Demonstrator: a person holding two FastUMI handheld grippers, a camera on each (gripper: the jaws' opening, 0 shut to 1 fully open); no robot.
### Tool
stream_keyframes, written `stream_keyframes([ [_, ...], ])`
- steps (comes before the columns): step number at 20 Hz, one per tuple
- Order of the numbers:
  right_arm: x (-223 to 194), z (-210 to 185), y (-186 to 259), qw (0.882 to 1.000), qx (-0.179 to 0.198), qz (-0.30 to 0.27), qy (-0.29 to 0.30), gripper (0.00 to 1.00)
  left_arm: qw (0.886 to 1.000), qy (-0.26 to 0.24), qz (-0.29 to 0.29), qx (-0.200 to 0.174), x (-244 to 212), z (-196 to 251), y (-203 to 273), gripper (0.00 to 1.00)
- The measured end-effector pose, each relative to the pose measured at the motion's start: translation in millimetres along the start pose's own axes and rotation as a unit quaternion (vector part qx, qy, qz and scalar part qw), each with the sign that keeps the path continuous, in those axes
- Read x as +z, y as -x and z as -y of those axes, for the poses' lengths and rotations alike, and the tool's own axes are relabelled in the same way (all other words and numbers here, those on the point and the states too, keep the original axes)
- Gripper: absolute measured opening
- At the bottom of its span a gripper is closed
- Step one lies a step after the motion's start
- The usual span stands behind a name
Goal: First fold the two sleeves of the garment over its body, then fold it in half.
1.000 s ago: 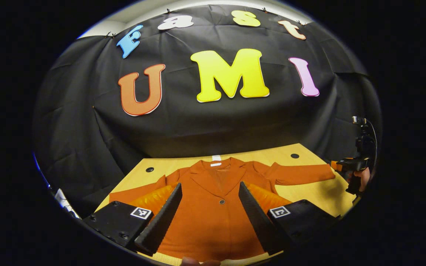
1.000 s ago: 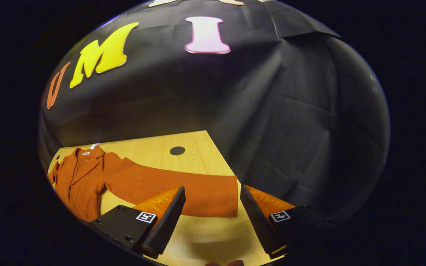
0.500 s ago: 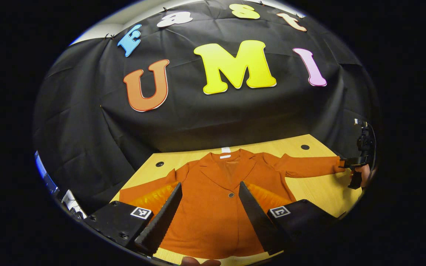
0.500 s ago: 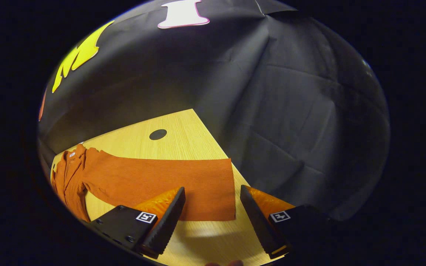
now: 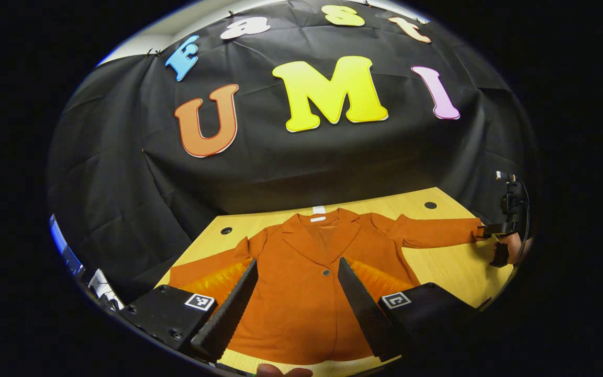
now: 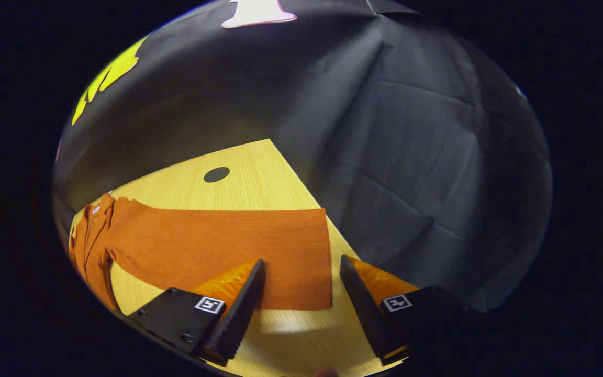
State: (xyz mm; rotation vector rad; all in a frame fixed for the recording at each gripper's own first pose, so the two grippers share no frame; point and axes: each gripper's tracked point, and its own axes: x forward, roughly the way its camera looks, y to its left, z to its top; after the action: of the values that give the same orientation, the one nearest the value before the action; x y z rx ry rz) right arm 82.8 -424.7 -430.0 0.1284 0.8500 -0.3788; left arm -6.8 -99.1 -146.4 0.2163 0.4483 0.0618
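An orange jacket lies flat and face up on the wooden table, collar toward the wall, both sleeves spread outward. My left gripper hovers open above the jacket's lower front, near its button. In the right gripper view the right sleeve stretches across the table to its cuff near the table's right edge. My right gripper is open just short of that cuff, its fingers apart on either side of the cuff's near corner. The left gripper view shows the right gripper and a hand at the sleeve end.
Black cloth walls close in the table at the back and right. Round dark holes sit in the tabletop near the far corners. The table's right edge runs beside the cuff. Bare wood lies in front of the sleeve.
My right gripper has moved closer to the cuff, which now looms larger between its fingers. The left gripper's view rose slightly and then held over the jacket front.
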Motion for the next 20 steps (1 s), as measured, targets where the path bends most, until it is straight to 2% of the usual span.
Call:
stream_keyframes([
  [1,-0.3,-5.8,0.5,1.0,0.008,0.005,0.004,0.88,1.0,0.0,-0.002,-0.002,-2.4,0.4,0.0,0.99],
  [3,0.0,-13.2,-4.3,0.999,0.026,0.013,0.015,0.6,1.0,-0.005,-0.002,-0.006,-2.0,-1.7,-2.7,0.99],
  [4,0.0,-17.5,-4.6,0.999,0.037,0.014,0.012,0.5,1.0,-0.008,0.0,-0.008,-1.0,-3.3,-3.0,0.99],
  [6,2.1,-14.9,-1.0,0.999,0.037,0.018,0.015,0.19,1.0,-0.011,0.007,-0.011,0.6,-7.4,-2.0,0.99],
  [7,4.0,-15.3,1.1,0.999,0.035,0.02,0.028,0.19,1.0,-0.012,0.007,-0.01,-0.8,-13.3,-2.3,0.99],
  [9,5.5,-16.2,-2.8,0.998,0.023,0.02,0.049,0.08,1.0,-0.011,0.002,-0.005,-5.9,-23.5,-2.7,0.99],
  [13,19.3,-19.8,8.4,0.997,0.02,0.034,0.061,0.07,1.0,0.01,-0.001,-0.004,-10.7,-37.7,-5.8,1.0],
  [14,26.9,-20.4,18.4,0.997,0.02,0.04,0.065,0.01,1.0,0.012,0.0,-0.004,-10.7,-39.1,-6.0,0.99],
  [20,91.2,-43.1,51.1,0.991,0.021,0.102,0.088,0.01,1.0,0.026,0.002,-0.014,-18.3,-43.9,-11.6,0.99],
])
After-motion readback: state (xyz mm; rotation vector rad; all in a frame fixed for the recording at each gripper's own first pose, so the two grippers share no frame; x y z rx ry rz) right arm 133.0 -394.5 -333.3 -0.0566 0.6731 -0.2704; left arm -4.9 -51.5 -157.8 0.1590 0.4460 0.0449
